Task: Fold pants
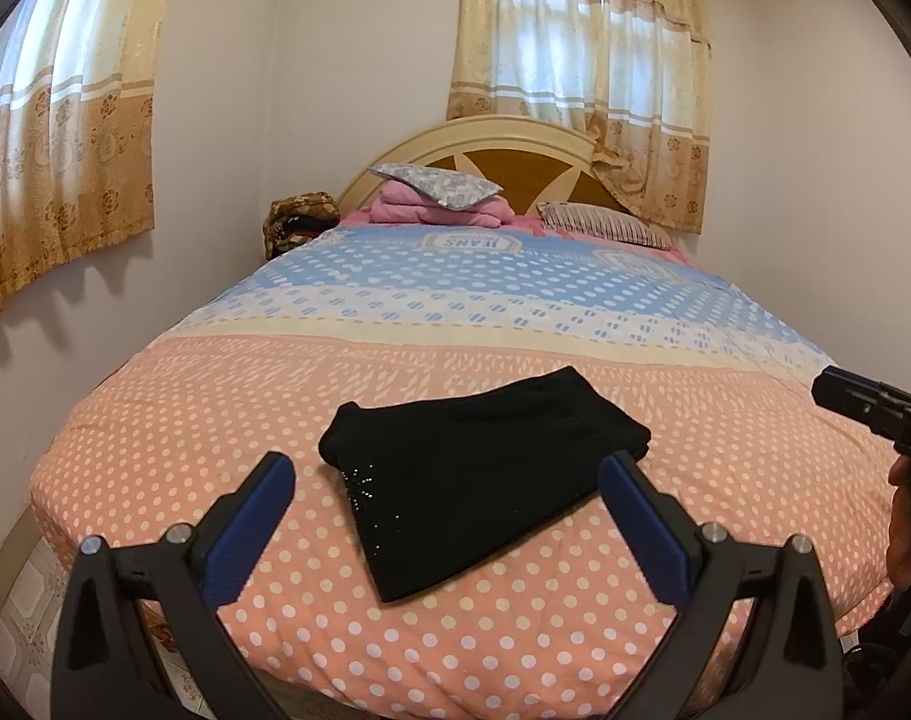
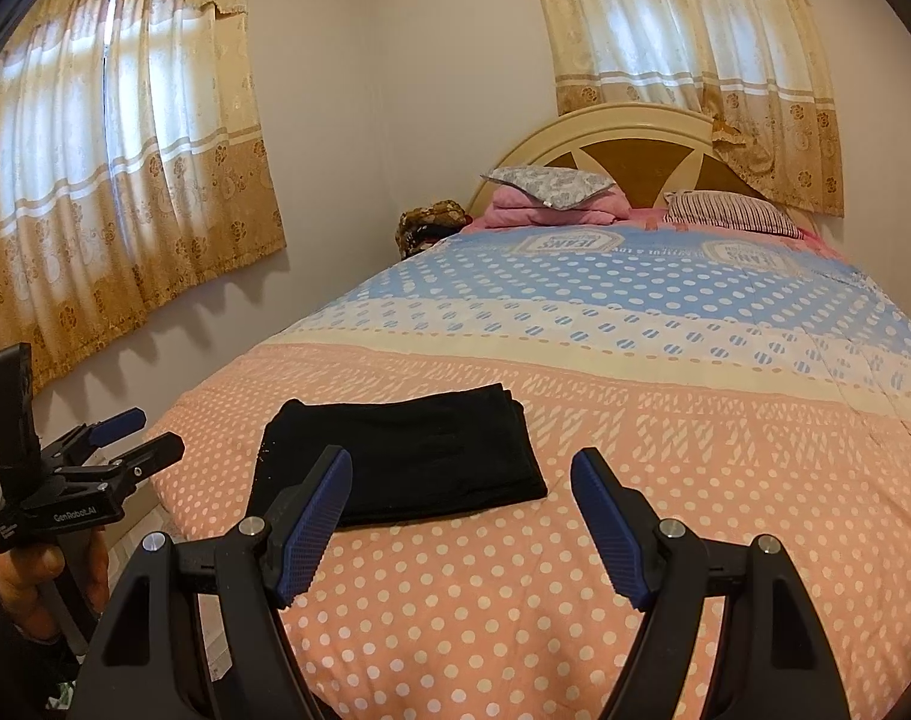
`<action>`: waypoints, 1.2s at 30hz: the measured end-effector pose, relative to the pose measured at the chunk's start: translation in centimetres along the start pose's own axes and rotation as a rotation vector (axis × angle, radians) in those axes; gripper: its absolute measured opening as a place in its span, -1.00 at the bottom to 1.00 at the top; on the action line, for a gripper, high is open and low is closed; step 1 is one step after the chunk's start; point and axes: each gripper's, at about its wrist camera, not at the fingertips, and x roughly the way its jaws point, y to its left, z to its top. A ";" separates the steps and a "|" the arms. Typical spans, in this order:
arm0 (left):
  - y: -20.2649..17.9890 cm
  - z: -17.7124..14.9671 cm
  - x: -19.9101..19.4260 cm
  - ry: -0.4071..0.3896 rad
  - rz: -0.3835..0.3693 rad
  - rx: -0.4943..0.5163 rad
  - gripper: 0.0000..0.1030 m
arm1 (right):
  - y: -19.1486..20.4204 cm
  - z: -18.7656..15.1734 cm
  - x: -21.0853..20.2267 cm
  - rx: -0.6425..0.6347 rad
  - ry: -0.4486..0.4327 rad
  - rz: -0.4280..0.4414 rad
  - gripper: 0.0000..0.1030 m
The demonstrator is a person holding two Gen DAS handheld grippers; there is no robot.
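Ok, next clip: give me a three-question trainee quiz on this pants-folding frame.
1. True or false: the left gripper is shut on the pants.
2. Multiple choice: the pants lie on the bedspread's A) blue band, B) pink dotted band, C) cream strip.
3. Short answer: judging by how the pants lie, what state is the fold in?

Key:
1. False. The left gripper is open, as is the right gripper; neither touches the cloth.
2. B.
3. They lie in a compact, layered rectangle, so they look already folded.

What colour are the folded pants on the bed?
Black, with small sparkly dots near one edge; the pants show best in the left wrist view.
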 end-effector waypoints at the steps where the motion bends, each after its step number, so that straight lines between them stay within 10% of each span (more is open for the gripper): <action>1: -0.1 0.0 -0.1 -0.003 0.002 0.001 1.00 | 0.0 0.0 -0.1 0.001 -0.002 0.001 0.49; 36: -1.2 0.2 -0.5 0.000 0.029 0.033 1.00 | 0.1 -0.5 -0.7 0.008 -0.006 0.006 0.49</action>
